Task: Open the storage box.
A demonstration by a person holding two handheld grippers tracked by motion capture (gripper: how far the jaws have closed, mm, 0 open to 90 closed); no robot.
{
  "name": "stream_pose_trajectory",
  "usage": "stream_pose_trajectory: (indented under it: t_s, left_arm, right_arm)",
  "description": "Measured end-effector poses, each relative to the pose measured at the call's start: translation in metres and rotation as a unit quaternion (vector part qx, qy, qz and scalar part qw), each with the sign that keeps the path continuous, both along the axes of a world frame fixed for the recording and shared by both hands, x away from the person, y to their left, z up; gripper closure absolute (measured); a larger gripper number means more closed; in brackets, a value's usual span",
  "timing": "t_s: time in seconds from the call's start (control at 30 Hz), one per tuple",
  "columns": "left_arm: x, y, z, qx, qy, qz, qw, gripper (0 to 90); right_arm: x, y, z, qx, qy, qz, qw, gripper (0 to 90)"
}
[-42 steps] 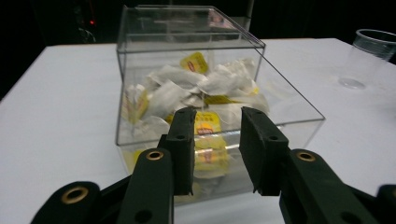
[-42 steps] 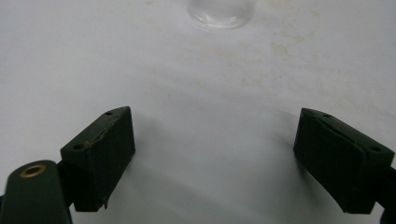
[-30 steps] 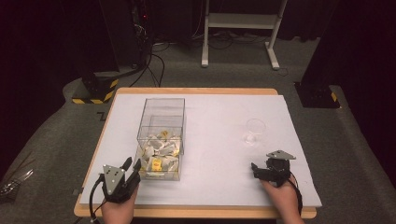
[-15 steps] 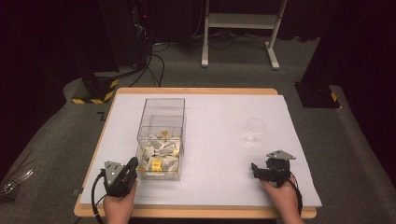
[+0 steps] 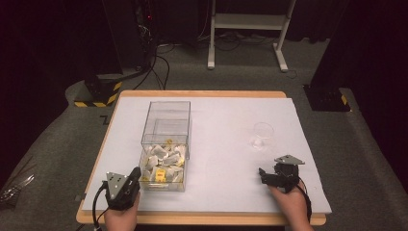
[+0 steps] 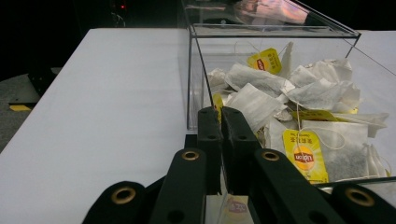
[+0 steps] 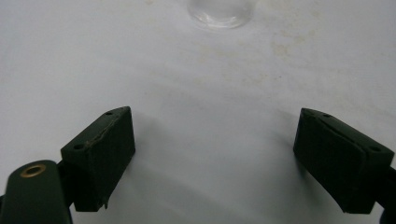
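Note:
A clear plastic box (image 5: 166, 120) stands left of centre on the white table cover, its near half heaped with tea bags (image 5: 162, 164) bearing yellow tags. My left gripper (image 5: 136, 174) rests at the box's near left corner, outside the wall. In the left gripper view its jaws (image 6: 220, 116) are pressed together against the box (image 6: 196, 70), with the tea bags (image 6: 299, 93) behind the clear wall. My right gripper (image 5: 262, 173) lies near the front right, jaws wide apart (image 7: 215, 154) over bare cover. A small clear glass (image 5: 262, 134) stands just beyond it, also seen as the glass (image 7: 222, 11).
The white cover (image 5: 226, 125) lies on a wooden table (image 5: 202, 219) whose edge shows along the front. Beyond the table are a grey floor, cables, and a white metal stand (image 5: 245, 29). A black post base (image 5: 325, 98) stands at the far right.
My left gripper has drawn back slightly from the box's near left corner toward the table's front edge. The right gripper has not moved.

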State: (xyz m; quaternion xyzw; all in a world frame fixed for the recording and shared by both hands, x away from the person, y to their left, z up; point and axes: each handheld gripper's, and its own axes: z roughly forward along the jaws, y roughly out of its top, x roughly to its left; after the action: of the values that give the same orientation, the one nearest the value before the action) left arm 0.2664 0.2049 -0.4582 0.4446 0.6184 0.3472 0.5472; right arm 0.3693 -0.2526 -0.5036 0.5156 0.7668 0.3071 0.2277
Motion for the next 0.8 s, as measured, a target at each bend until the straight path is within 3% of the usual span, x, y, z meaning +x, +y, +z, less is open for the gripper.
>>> stream_pose_trajectory:
  t_s: [0.1, 0.33, 0.43, 0.57, 0.7, 0.8]
  left_arm:
    - [-0.001, 0.001, 0.0, 0.001, -0.002, -0.003, 1.0, 84.9]
    - [0.0, 0.003, 0.004, -0.006, -0.01, -0.022, 0.9997, 68.6]
    - [0.001, 0.005, 0.008, -0.007, -0.013, -0.033, 0.9994, 63.1]
    - [0.002, 0.008, 0.014, -0.007, -0.019, -0.042, 0.9989, 58.9]
    - [0.005, 0.015, 0.018, 0.008, -0.025, -0.047, 0.9985, 55.9]
    - [0.01, 0.023, 0.02, 0.001, -0.024, -0.052, 0.9984, 54.4]
  right_arm:
    - [0.0, 0.0, 0.0, 0.0, -0.001, 0.0, 1.0, 12.3]
    - [0.0, 0.0, 0.0, 0.0, -0.001, 0.001, 1.0, 12.8]
    - [-0.001, 0.0, 0.001, 0.001, -0.003, 0.01, 0.9999, 17.1]
    - [-0.006, 0.003, 0.003, -0.014, -0.017, 0.024, 0.9995, 22.1]
    - [-0.012, 0.008, 0.009, -0.005, -0.028, 0.037, 0.9989, 26.0]
    - [-0.015, 0.013, 0.014, 0.001, -0.041, 0.047, 0.998, 28.2]
